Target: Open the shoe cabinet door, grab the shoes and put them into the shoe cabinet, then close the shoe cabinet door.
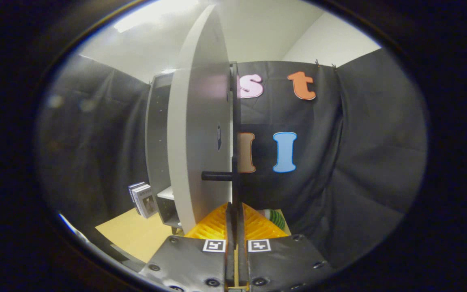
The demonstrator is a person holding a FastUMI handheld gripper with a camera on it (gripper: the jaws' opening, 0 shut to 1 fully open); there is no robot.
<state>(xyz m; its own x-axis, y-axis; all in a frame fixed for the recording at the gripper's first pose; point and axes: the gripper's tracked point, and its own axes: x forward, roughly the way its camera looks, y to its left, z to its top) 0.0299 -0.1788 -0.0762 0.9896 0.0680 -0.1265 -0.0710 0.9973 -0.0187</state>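
Nearest the lens, the gripper point(233, 215) has its jaws brought almost together, with only a thin slit between them, and the lower edge of the open shoe cabinet door point(201, 142) sits in that slit; both fingers appear to press on the door's edge, though the contact itself is hard to make out. Beneath everything lies a tan wooden desk point(136, 235), and black cloth hangs as the booth wall behind and to both sides, with a pale ceiling above. That door is a flat, pale grey panel seen nearly edge-on, swung out toward the camera, with a short dark bar handle point(216, 175) sticking out from its face just above the fingers. Behind it stands the shoe cabinet point(156, 142), grey-sided with a dark interior and a white shelf point(165, 193) low inside. A small stack of books point(142, 199) leans beside the cabinet's far side on the desk. Just beyond the fingers, something green and striped point(277, 219) peeks out, too hidden to identify. Bare desk runs out past the books.
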